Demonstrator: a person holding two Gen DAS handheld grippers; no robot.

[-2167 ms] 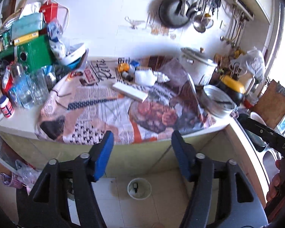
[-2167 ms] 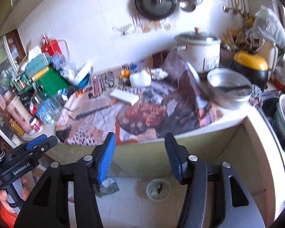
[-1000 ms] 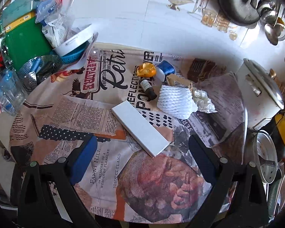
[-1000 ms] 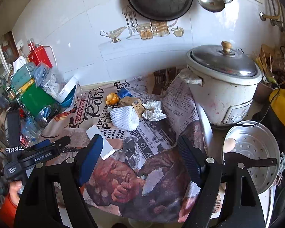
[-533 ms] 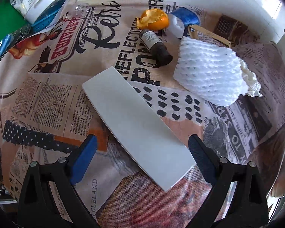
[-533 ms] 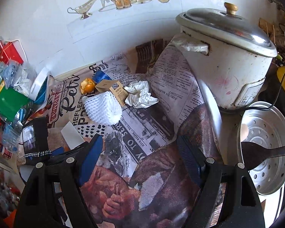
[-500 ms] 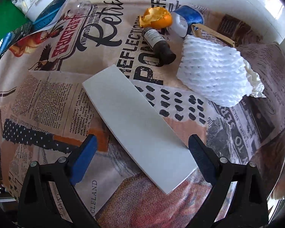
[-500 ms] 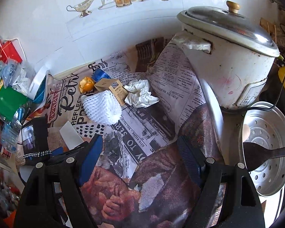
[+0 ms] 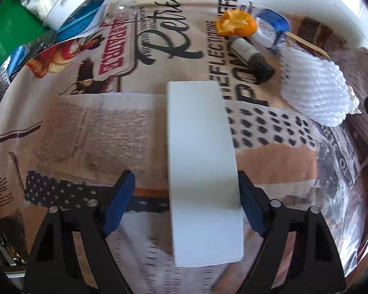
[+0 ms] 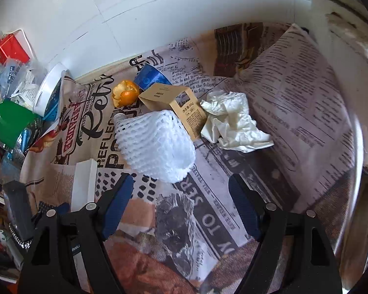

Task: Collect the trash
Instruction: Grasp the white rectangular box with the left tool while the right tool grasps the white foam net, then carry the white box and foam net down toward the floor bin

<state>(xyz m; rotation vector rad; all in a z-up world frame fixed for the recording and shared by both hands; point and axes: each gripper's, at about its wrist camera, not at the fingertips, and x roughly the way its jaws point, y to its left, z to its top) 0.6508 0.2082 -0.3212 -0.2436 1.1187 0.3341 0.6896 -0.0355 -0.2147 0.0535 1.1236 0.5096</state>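
Picking up trash, first grab. Left gripper (image 9: 185,204) down over the white box (image 9: 201,147), lying flat on the newspaper (image 9: 85,127). Jaws closing, box between them, right pad at its edge, left pad not touching yet (so no hold). Right gripper (image 10: 180,207) just short of the foam net (image 10: 157,144), jaws closing a little, nothing between them. Tissue (image 10: 233,122), peel (image 10: 125,94) and card sleeve (image 10: 176,103) waiting behind. Next: squeeze the box snug, then lift straight up.
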